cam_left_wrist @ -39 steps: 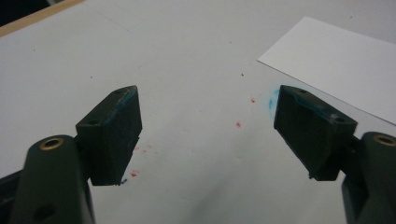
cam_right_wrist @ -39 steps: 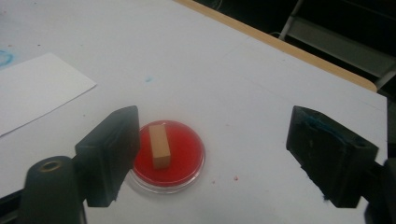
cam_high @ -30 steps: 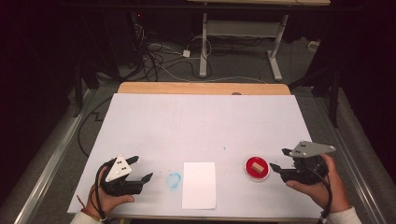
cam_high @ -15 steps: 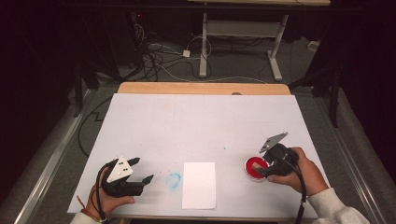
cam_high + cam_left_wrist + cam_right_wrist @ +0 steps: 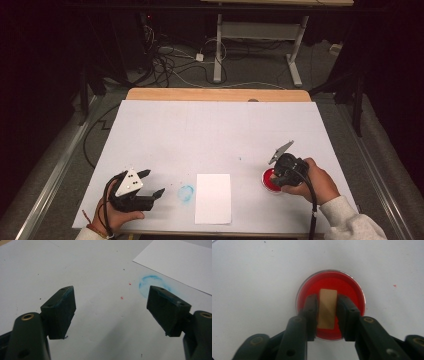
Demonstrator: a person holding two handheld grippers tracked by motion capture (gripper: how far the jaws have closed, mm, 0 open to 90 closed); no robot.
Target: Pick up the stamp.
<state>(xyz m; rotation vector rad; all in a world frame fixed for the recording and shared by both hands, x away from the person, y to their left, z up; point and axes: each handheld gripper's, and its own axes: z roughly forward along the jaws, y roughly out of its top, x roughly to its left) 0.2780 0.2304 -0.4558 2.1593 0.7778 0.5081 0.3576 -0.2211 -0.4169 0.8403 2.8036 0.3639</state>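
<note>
A small tan wooden block (image 5: pixel 327 308) stands in a round red dish (image 5: pixel 354 287) of red ink. My right gripper (image 5: pixel 327 298) points down over the dish, its jaws pressed against both sides of the block. From the high view, the right gripper (image 5: pixel 280 174) covers most of the red dish (image 5: pixel 267 183) at the table's front right. My left gripper (image 5: pixel 154 182) rests open at the front left with nothing between its jaws. In the left gripper view the left gripper (image 5: pixel 111 293) faces a faint blue ring smudge (image 5: pixel 145 282) and a white paper sheet (image 5: pixel 180 262).
The white paper sheet (image 5: pixel 213 198) lies at the front middle, with the blue smudge (image 5: pixel 186 194) just to its left. A large white cover (image 5: pixel 215 135) spans the table, with a wooden edge (image 5: pixel 215 94) at the back. Cables and desk legs lie beyond on the floor.
My right gripper has swung in from the right, tipped down over the red dish and shut on the wooden block. The left gripper has stayed put.
</note>
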